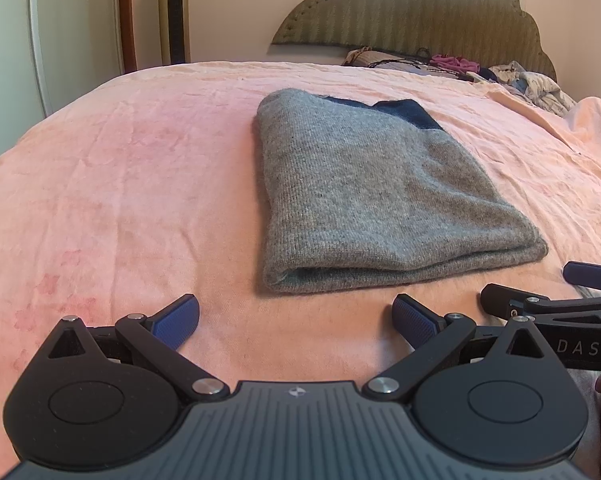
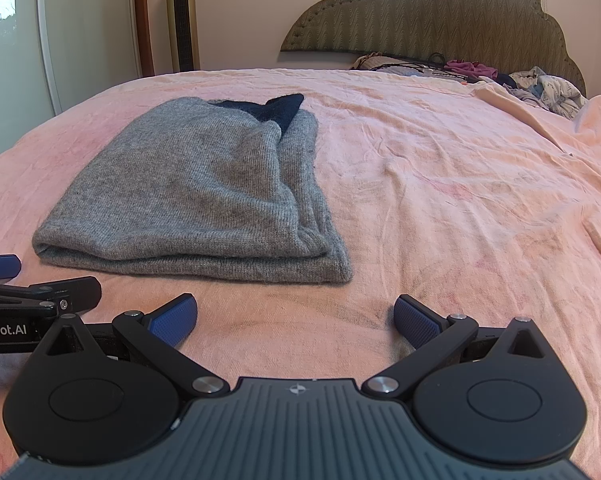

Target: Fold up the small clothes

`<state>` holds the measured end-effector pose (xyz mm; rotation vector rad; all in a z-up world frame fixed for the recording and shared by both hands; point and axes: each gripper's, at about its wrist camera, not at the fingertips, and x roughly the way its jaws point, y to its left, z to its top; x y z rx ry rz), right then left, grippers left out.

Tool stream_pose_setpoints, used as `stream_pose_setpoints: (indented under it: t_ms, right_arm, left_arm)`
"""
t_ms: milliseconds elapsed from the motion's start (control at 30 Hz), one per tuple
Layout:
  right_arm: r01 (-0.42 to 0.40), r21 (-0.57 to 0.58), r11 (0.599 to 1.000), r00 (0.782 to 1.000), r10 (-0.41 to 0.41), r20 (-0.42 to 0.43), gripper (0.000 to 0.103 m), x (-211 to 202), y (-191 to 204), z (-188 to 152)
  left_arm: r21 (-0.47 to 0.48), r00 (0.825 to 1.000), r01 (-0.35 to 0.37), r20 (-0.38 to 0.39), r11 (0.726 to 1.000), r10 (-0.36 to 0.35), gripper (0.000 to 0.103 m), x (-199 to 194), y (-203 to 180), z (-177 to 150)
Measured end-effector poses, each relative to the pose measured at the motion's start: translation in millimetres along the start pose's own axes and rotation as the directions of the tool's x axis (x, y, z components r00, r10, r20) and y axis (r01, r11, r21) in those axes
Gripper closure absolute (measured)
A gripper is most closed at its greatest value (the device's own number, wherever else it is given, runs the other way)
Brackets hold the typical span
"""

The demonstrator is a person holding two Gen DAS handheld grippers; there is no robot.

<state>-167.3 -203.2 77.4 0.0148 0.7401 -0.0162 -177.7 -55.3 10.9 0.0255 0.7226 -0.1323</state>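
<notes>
A grey knit garment (image 1: 372, 196) with a dark blue part at its far end lies folded flat on the pink bedspread (image 1: 120, 184). It also shows in the right wrist view (image 2: 204, 196). My left gripper (image 1: 296, 320) is open and empty, just short of the garment's near edge. My right gripper (image 2: 296, 320) is open and empty, near the garment's near right corner. The right gripper's fingers (image 1: 540, 300) show at the right edge of the left wrist view. The left gripper's fingers (image 2: 40, 292) show at the left edge of the right wrist view.
A padded headboard (image 2: 440, 20) stands at the far end of the bed. A pile of loose clothes (image 2: 548, 88) and cables lies at the far right by the headboard. A tower fan (image 2: 182, 16) and a glass door (image 2: 12, 32) stand at the far left.
</notes>
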Motion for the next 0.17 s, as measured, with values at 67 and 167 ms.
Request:
stream_pose_setpoints:
  t_ms: [67,167]
  right_arm:
    - [0.000,0.000,1.000,1.000,0.000,0.000,0.000,0.5,0.4,0.1]
    - [0.000,0.000,1.000,1.000,0.000,0.000,0.000,0.5,0.4,0.2]
  left_arm:
    - [0.006,1.000,-0.002,0.002,1.000,0.002,0.000,0.0,-0.3,-0.6]
    - [0.004,1.000,0.001,0.000,1.000,-0.001,0.000,0.2,0.8,-0.1]
